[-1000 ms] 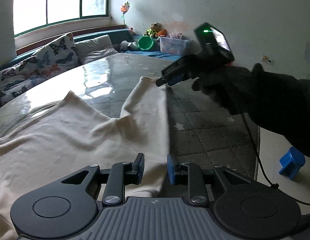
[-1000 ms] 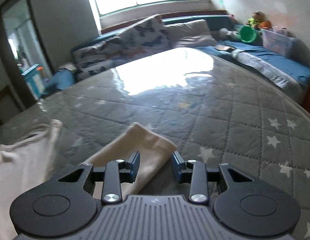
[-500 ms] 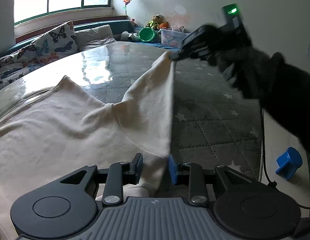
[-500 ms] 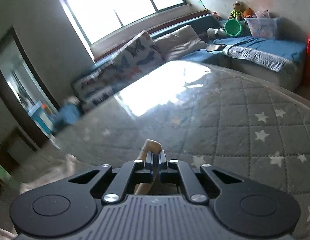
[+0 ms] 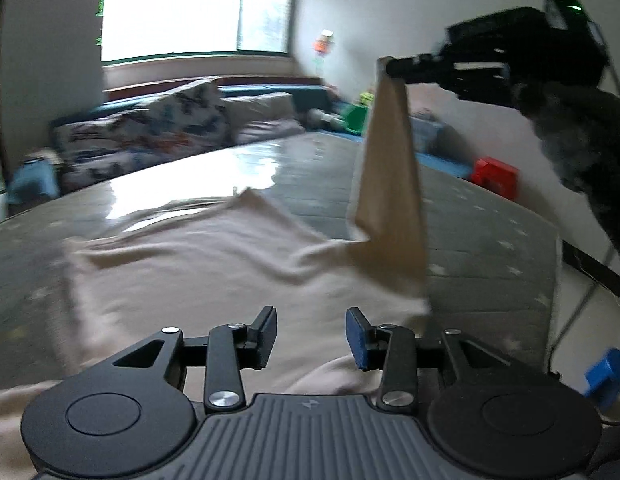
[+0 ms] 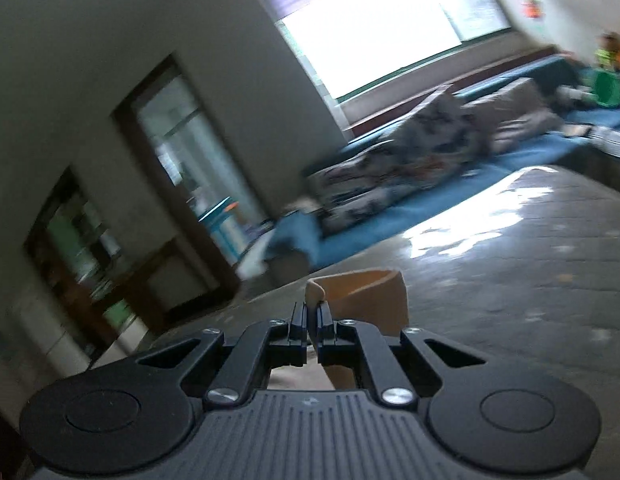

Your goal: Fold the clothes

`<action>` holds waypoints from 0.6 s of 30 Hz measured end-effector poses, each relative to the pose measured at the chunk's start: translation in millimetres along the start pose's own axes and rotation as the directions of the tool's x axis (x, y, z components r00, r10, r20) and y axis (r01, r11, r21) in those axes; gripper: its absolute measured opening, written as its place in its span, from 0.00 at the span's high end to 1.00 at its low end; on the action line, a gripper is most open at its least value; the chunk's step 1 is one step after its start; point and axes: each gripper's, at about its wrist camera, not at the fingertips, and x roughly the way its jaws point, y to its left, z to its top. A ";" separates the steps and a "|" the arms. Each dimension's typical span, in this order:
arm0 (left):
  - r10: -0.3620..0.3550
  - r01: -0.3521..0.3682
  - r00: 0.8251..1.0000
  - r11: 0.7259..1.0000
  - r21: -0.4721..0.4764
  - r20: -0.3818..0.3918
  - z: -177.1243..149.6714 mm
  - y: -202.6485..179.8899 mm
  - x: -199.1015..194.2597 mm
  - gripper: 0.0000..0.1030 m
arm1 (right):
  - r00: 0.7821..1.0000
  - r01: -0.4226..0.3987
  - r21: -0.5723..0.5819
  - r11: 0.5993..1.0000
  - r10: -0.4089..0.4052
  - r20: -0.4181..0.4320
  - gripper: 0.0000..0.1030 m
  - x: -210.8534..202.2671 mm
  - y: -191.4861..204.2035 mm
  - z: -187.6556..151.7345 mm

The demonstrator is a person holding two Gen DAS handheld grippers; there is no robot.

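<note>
The garment [image 5: 197, 264], a cream top, is spread across the bed [image 5: 490, 240], with one sleeve [image 5: 390, 168] lifted clear of it. That sleeve's cuff is clamped in the right gripper [image 5: 390, 67], whose jaws are pressed together on the cloth; the same pinch is seen close up in the right wrist view, where the right gripper [image 6: 310, 316] has a fold of the cuff [image 6: 362, 288] standing up just beyond its tips. The left gripper [image 5: 311, 334] is held low over the near part of the garment, its jaws opening, with nothing pinched between them; cloth is only seen beneath.

Several slips can be judged likely from here. Only a narrow edge of the cuff is caught, so the sleeve could be pulled out of the pinch if it is swung across fast. Because the body of the garment is not pinned by the left gripper, the whole top could be dragged or rucked as the sleeve is carried over, and the fold line would be spoiled. Both views are smeared by motion, so fine detail cannot be relied on.

The hanging sleeve, the spread body and the person's dark sleeve [image 5: 582, 140] are shown only in the left wrist view. The bite on the cuff is shown plainly only by the right wrist view, where the rest of the garment is hidden.
</note>
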 end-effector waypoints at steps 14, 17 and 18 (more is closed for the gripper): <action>0.166 -0.167 0.986 0.971 -0.172 -0.024 -45.6 62.5 -52.2 0.57 | 0.936 -0.157 -0.210 0.965 0.077 -0.343 0.90 63.3 89.2 -100.5; 0.167 -0.167 0.986 0.969 -0.183 -0.015 -40.6 65.3 -51.2 0.59 | 0.947 -0.051 -0.240 0.969 -0.029 -0.319 0.90 54.7 58.1 -93.5; 0.167 -0.167 0.986 0.969 -0.184 -0.013 -38.2 65.8 -49.2 0.59 | 0.948 -0.009 -0.254 0.967 -0.072 -0.310 0.89 55.4 45.0 -90.4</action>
